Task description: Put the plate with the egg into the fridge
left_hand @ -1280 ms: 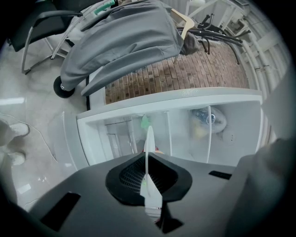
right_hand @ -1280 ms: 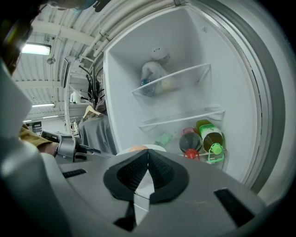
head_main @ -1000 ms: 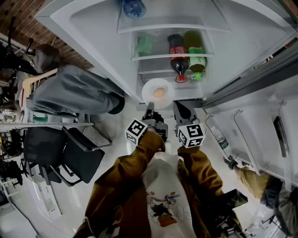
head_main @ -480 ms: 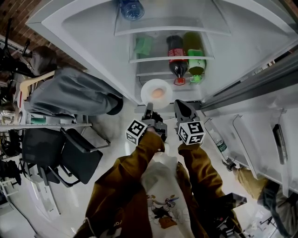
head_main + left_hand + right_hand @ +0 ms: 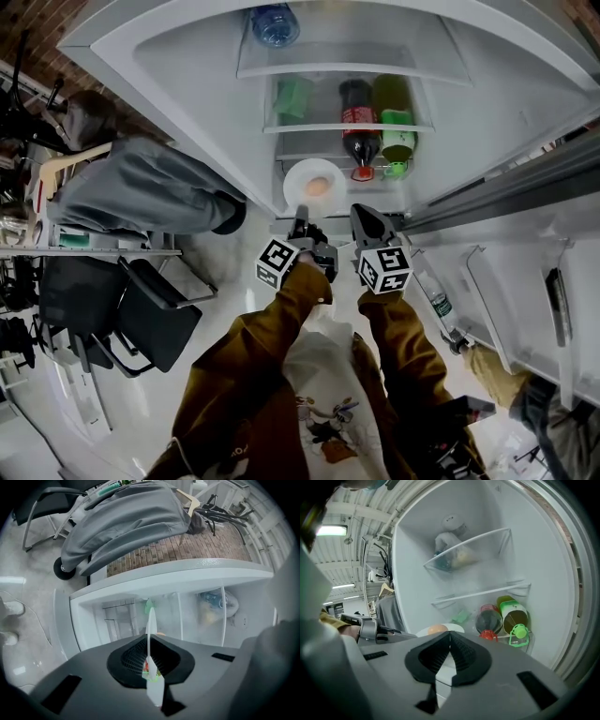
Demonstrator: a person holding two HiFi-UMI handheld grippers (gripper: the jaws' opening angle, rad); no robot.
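Observation:
The white plate (image 5: 302,178) with a brown egg (image 5: 319,187) on it hangs at the mouth of the open fridge (image 5: 187,56), in front of its lower shelf. My left gripper (image 5: 301,218) is shut on the plate's near rim. In the left gripper view the plate (image 5: 150,620) shows edge-on, pinched between the jaws. My right gripper (image 5: 360,215) is beside the plate on the right, shut with nothing in it. The right gripper view shows its tips (image 5: 450,633) meeting, with the egg (image 5: 437,629) and the plate (image 5: 457,628) just left of them.
A cola bottle (image 5: 360,127) and a green bottle (image 5: 396,117) stand on the lower shelf, beside a green item (image 5: 293,94). A water bottle (image 5: 274,21) lies higher up. The open door (image 5: 525,281) with a bottle (image 5: 437,298) is at the right; a grey-covered object (image 5: 141,183) and a black chair (image 5: 141,309) are at the left.
Both grippers and the plate have edged slightly towards the fridge's lower shelf. The left grip on the plate is the same.

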